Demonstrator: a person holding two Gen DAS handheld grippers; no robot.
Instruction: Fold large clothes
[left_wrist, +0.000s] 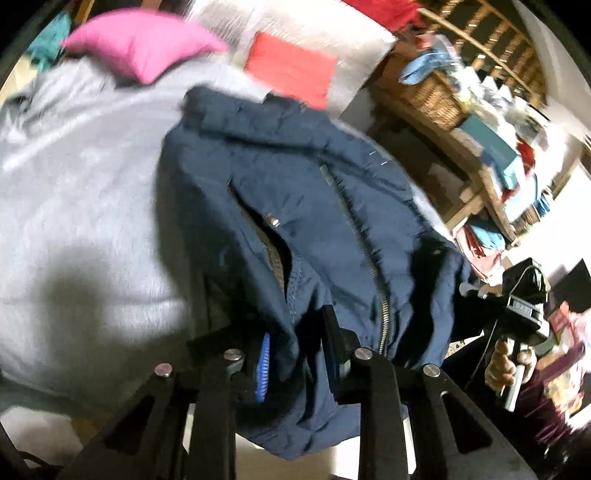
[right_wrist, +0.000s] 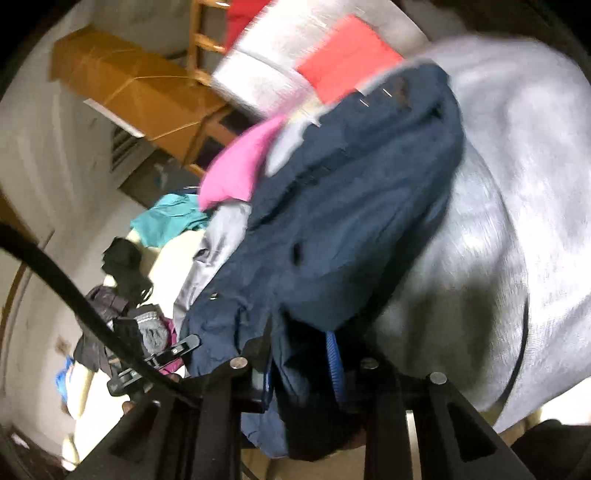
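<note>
A navy jacket (left_wrist: 295, 206) is being held at its near hem, draped across a grey sheet (left_wrist: 74, 177) on the bed. At the left, cloth is being pinched between the closed fingers of the left gripper (left_wrist: 295, 354); further right, the opposite hem corner is being clamped by the right gripper (right_wrist: 303, 365). The fabric is judged light, limp and somewhat slippery, with a stiffer zipper (left_wrist: 354, 236); seams and hem corners are being judged the firmest holds.
</note>
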